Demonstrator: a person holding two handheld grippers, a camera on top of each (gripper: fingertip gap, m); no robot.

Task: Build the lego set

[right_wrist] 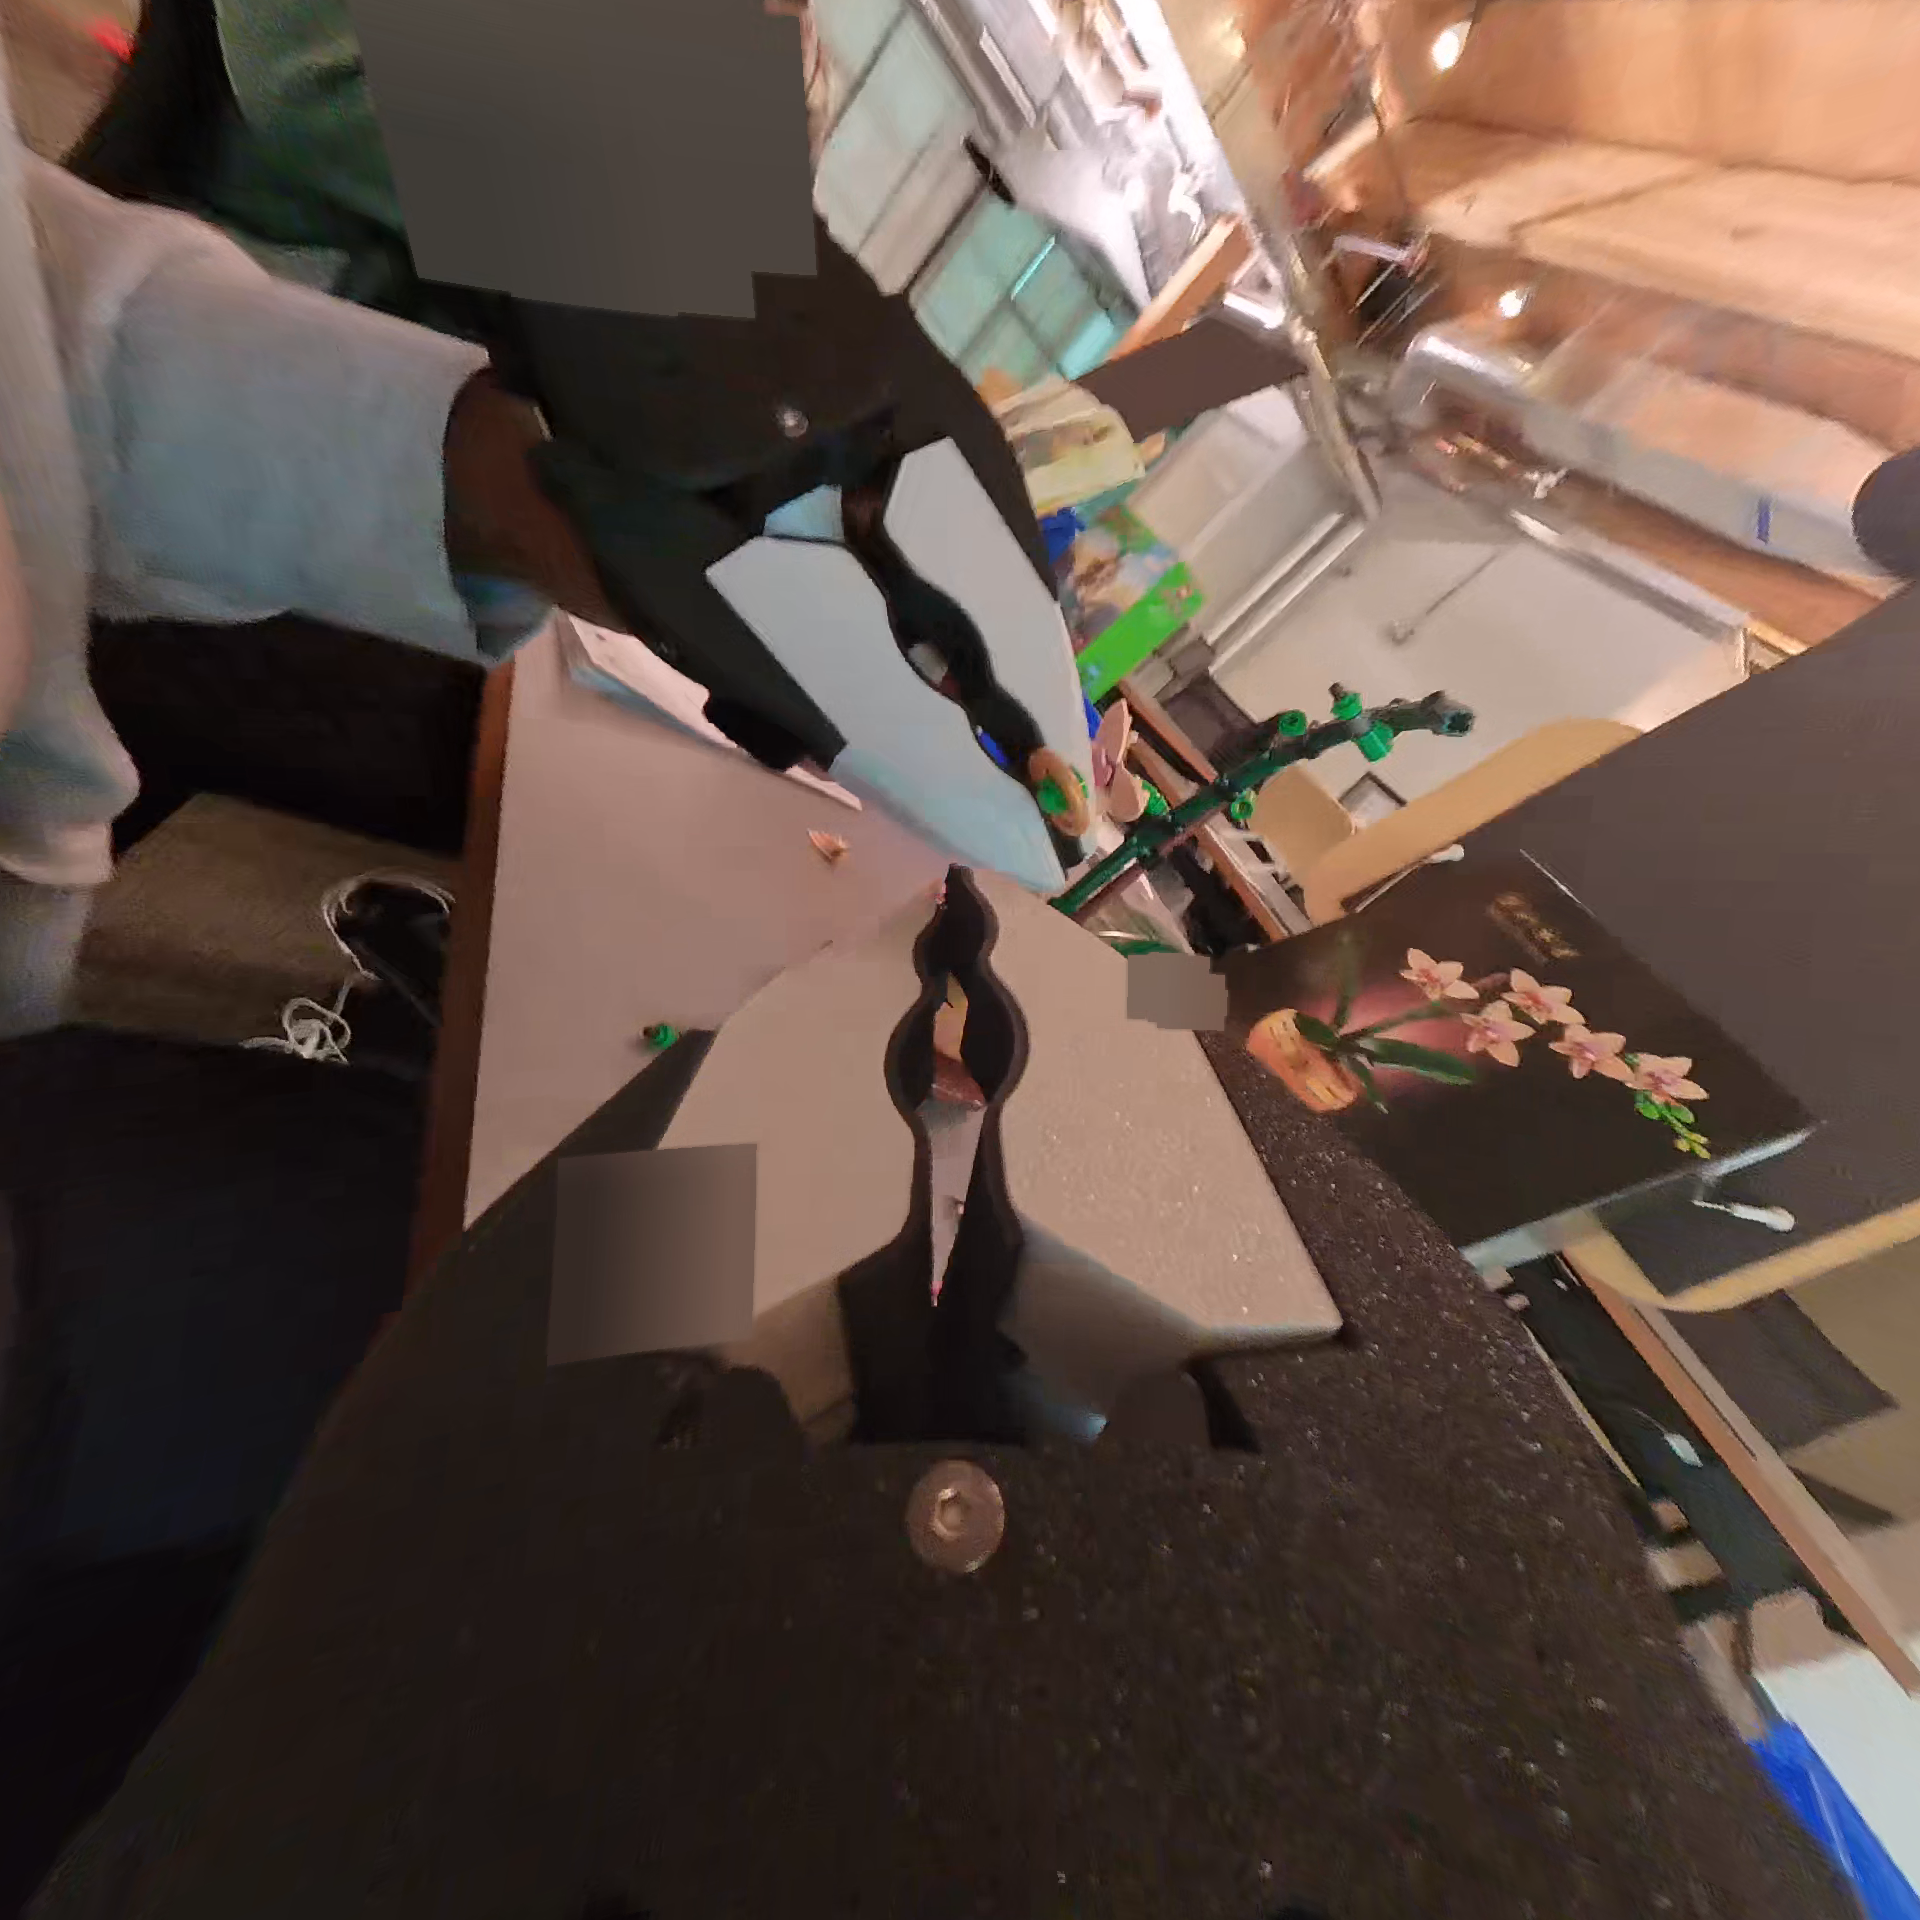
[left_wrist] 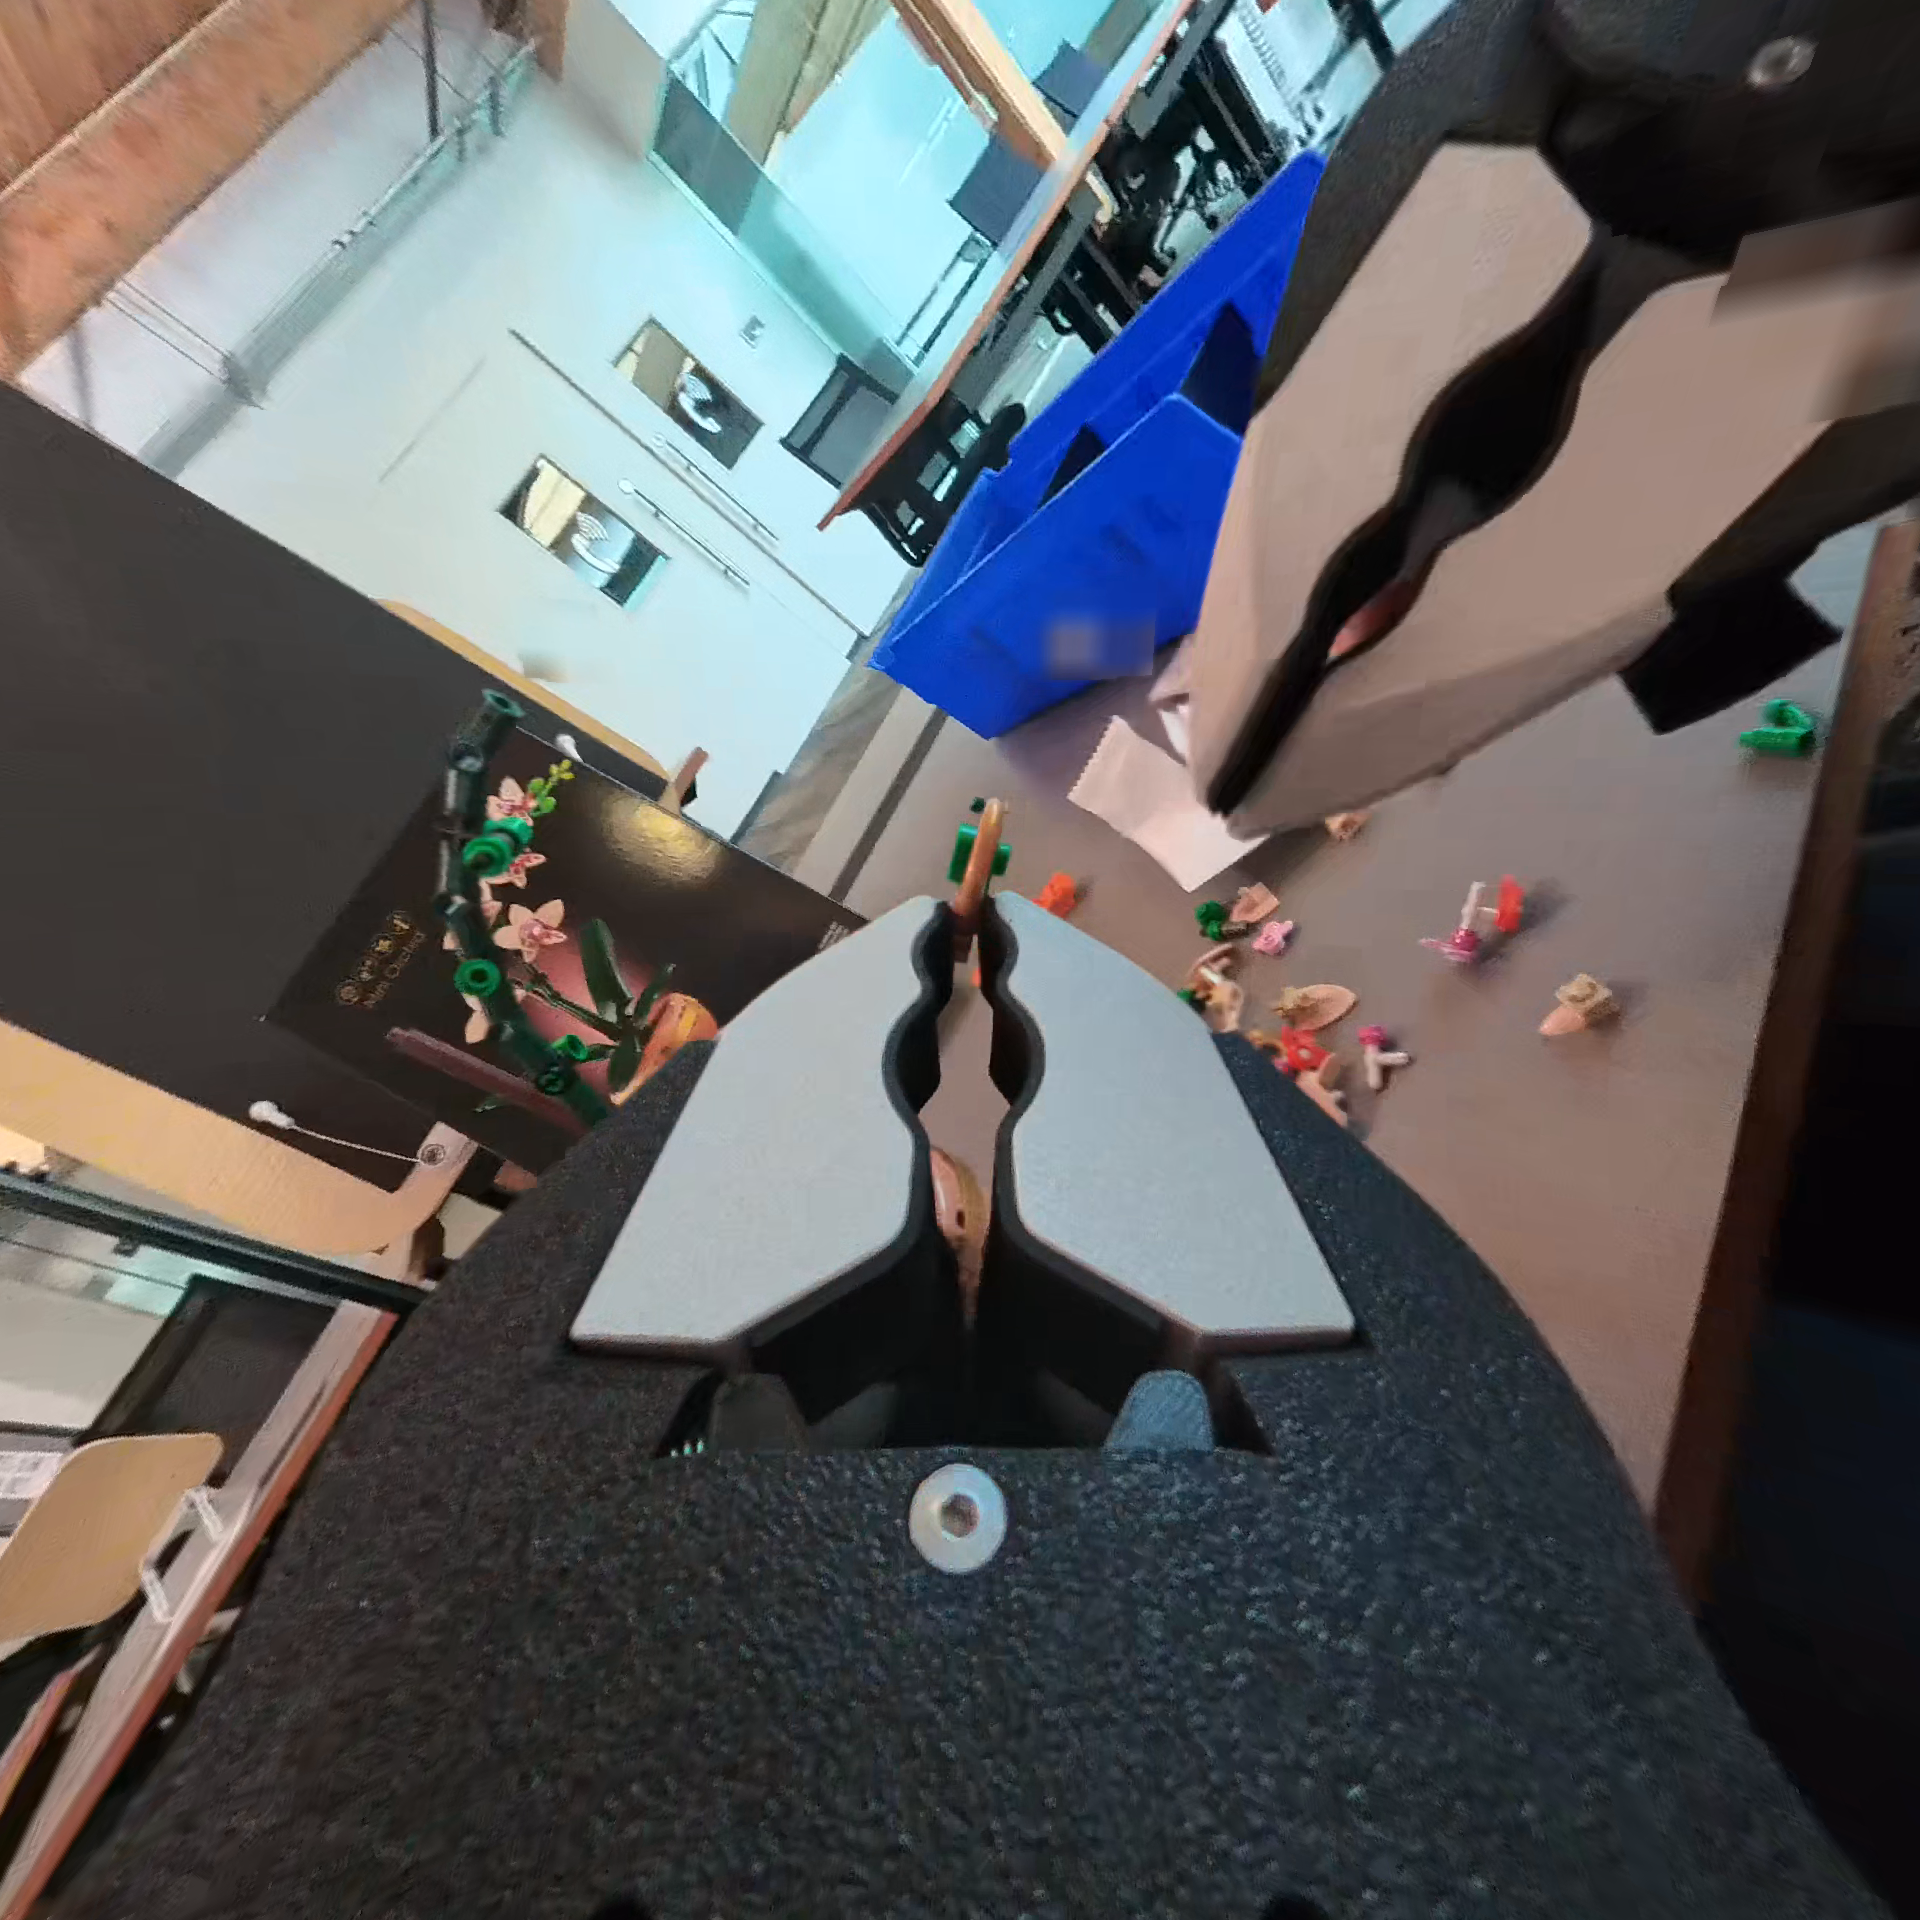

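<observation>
Two hand-held grippers meet above a brown table (left_wrist: 1558, 1195). Left gripper (left_wrist: 971, 914): fingers almost closed, pinching a tan round piece with a green clip (left_wrist: 982, 847) that protrudes just beyond the fingertips; the right wrist view shows the same piece (right_wrist: 1062, 800) as a tan disc with a green stud at the tip of this gripper (right_wrist: 1049, 821). Right gripper (left_wrist: 1262, 769): seen in the left wrist view ahead and to the right of the left gripper, fingers nearly together, with something pinkish lodged in the gap part-way along; what it is cannot be told. In its own view, the right gripper (right_wrist: 961, 894) shows a narrow wavy gap with a small pale fragment inside.

Loose lego pieces (left_wrist: 1320, 1008) (tan, pink, red, green) lie scattered on the table beyond and to the right of the left fingertips, below the right gripper. One green piece (left_wrist: 1779, 727) lies apart near the far right edge. A dark green stem with bright green joints (left_wrist: 488, 914) stands ahead and to the left of the left gripper, in front of the black set box (left_wrist: 644, 883) printed with an orchid. A blue bin (left_wrist: 1101, 540) sits farther ahead, with white paper (left_wrist: 1153, 810) between it and the right gripper's tip. A light sleeve (right_wrist: 260, 447) leads to the left gripper.
</observation>
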